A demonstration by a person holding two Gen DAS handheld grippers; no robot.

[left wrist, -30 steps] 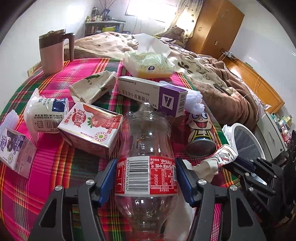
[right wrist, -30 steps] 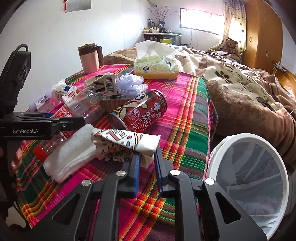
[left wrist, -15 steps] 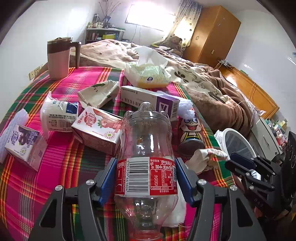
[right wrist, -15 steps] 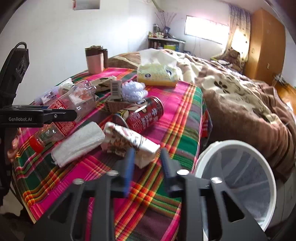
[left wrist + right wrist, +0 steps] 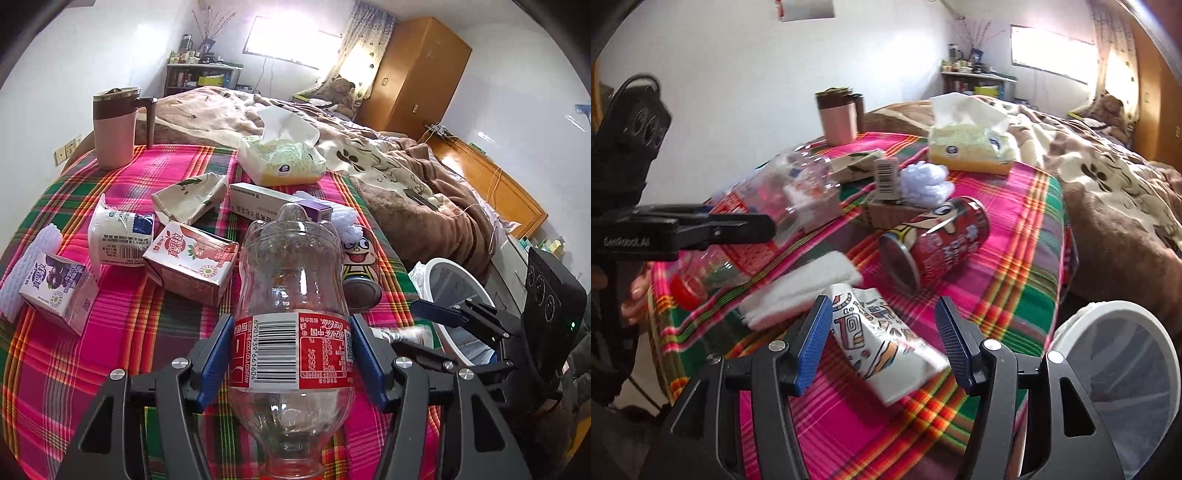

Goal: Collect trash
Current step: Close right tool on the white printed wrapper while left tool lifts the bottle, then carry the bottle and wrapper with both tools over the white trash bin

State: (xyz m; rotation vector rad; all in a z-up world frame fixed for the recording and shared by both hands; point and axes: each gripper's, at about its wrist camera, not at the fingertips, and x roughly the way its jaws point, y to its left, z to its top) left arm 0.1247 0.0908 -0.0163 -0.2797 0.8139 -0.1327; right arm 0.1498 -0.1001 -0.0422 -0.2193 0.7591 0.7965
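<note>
My right gripper point(image 5: 881, 338) has just spread, dropping the wrapper point(image 5: 882, 343) at lower centre, short of the bin point(image 5: 1115, 354); left gripper point(image 5: 291, 363) pinches the bottle point(image 5: 291, 295).

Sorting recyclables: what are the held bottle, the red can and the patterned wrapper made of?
Bottle: clear glossy plastic, see-through, printed film label. Red can: likely metal, judging by its rigid rimmed end. Patterned wrapper: crumpled, probably paper or thin film; too blurred to tell.
</note>
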